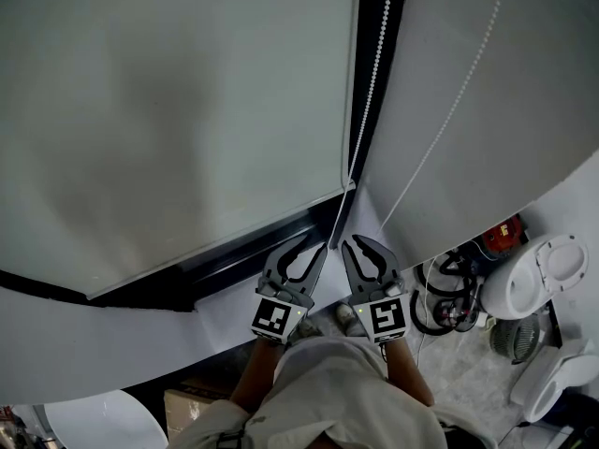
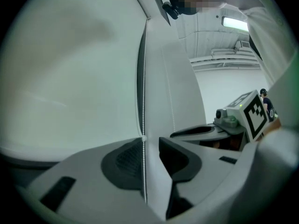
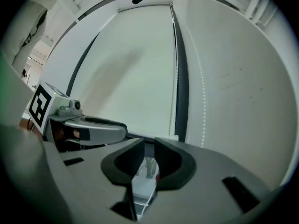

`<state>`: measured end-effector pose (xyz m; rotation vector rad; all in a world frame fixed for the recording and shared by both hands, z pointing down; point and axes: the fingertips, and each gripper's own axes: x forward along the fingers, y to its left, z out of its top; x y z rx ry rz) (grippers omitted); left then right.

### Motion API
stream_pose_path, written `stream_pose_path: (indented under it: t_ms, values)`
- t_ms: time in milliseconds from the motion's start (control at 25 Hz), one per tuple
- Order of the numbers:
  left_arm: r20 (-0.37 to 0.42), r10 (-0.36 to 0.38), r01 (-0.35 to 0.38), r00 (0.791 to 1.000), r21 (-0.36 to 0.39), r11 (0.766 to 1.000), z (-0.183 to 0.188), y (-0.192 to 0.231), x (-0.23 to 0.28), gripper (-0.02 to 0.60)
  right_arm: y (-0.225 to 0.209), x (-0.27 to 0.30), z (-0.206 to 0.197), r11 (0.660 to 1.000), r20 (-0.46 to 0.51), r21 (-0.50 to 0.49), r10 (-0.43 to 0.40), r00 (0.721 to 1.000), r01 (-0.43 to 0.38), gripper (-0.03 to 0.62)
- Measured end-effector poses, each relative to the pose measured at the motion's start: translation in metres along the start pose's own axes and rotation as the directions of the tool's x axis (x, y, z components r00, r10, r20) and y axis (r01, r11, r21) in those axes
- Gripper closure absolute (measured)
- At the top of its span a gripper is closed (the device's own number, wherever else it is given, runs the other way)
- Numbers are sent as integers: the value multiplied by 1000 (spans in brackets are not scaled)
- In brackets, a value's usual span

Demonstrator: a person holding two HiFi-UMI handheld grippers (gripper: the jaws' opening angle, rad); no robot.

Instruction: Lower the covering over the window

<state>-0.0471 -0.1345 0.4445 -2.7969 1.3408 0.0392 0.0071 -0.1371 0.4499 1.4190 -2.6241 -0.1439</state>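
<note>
A wide white roller blind (image 1: 168,110) hangs over the left window, and its bottom rail (image 1: 215,246) ends just above the dark frame. A bead chain (image 1: 379,54) runs down the dark strip (image 1: 391,26) between this blind and a second white blind (image 1: 487,92). In the left gripper view the chain (image 2: 143,101) passes between the jaws of my left gripper (image 2: 150,141), which are apart and not pressing on it. My left gripper (image 1: 314,251) and right gripper (image 1: 357,243) sit side by side below the chain. My right gripper (image 3: 149,143) shows a narrow gap with nothing in it.
A second thin cord (image 1: 449,120) crosses the right blind. On the floor at lower right lie a red item (image 1: 505,232), coiled cables (image 1: 445,297), a white appliance (image 1: 538,279) and a fan (image 1: 513,340). A cardboard box (image 1: 187,405) sits near the person's legs.
</note>
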Motion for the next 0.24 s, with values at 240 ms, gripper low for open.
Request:
stream_pose_path:
  t_ms: [240]
  values:
    - [-18, -7, 7, 1000, 5, 1000, -1, 1, 3, 462, -2, 3, 4, 1000, 16, 3, -1, 1000, 1, 534]
